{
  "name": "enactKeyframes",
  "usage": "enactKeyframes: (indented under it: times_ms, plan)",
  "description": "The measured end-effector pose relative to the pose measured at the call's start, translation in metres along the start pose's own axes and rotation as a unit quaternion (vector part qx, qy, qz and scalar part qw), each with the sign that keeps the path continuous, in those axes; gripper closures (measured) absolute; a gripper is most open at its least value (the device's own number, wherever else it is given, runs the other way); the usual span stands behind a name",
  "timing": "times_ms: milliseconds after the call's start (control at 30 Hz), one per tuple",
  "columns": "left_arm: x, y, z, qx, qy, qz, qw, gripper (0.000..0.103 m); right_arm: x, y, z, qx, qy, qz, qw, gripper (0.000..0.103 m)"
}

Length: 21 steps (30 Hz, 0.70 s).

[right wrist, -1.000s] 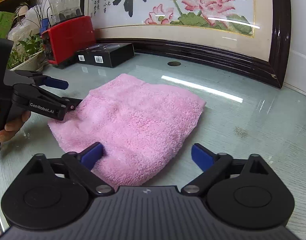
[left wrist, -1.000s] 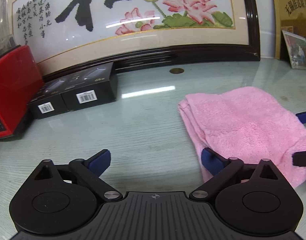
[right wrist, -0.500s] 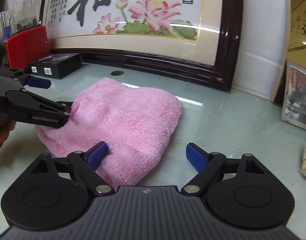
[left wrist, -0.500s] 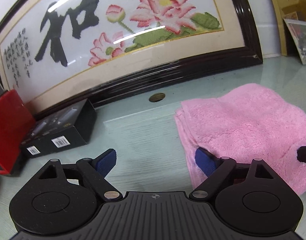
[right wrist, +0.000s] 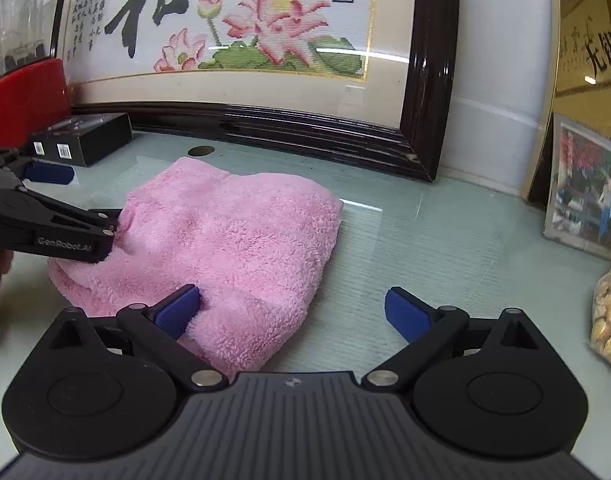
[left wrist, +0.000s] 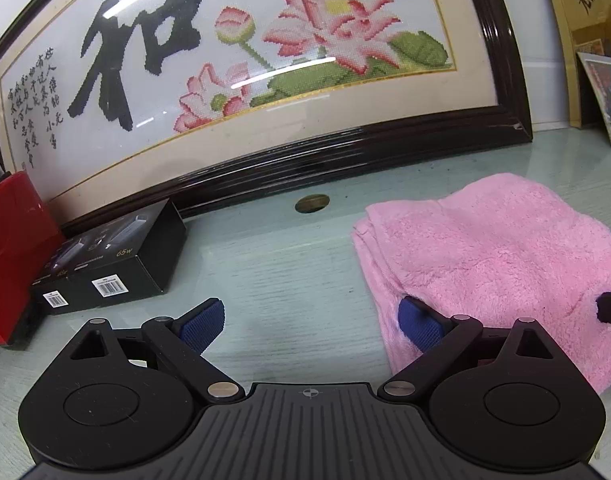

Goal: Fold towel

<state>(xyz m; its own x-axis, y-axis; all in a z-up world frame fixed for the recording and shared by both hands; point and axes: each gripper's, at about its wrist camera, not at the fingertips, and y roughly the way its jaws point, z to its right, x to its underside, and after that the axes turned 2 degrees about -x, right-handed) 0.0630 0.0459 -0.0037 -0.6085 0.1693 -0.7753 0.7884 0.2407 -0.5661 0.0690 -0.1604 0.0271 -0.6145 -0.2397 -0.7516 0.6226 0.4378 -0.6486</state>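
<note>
Pale green glass tabletop [right wrist: 445, 248] lies under everything, and on it we see the left gripper [left wrist: 311, 320] with its blue-padded jaws spread wide apart: the right pad presses the near left edge of the fluffy pink folded towel [left wrist: 501, 256], while the left pad stands over bare glass. Our right gripper [right wrist: 291, 308] is likewise spread wide, its left pad dug into the towel's near edge [right wrist: 233, 240] and its right pad clear of the cloth. Whether either pad sits on top of the pile or under a layer, we cannot quite tell. Beyond the towel, two black cardboard boxes [left wrist: 113, 260] (barcode stickers facing us) sit beside a red appliance [left wrist: 13, 248], and a dark-framed lotus cross-stitch picture [right wrist: 241, 40] leans against the wall behind them.
</note>
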Motion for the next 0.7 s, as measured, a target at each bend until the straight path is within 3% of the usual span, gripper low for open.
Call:
enactKeyframes:
  times_ms: [67, 233, 467, 700]
  plan:
    - [0.000, -0.003, -0.003, -0.003, -0.011, -0.002, 0.9999, 0.008, 0.002, -0.009, 0.006, -0.016, 0.021, 0.016, 1.000, 0.005]
    - [0.004, -0.016, -0.007, -0.014, -0.026, 0.006, 0.9996, 0.009, 0.006, -0.024, 0.002, -0.008, 0.022, 0.052, 0.998, 0.005]
    - [0.008, -0.035, -0.015, -0.004, -0.055, 0.029, 0.9981, 0.006, 0.010, -0.024, -0.007, 0.007, 0.009, 0.053, 0.999, 0.004]
    - [0.012, -0.053, -0.019, -0.002, -0.079, 0.063, 0.9949, 0.000, 0.009, -0.031, 0.012, 0.021, 0.061, 0.064, 0.996, 0.001]
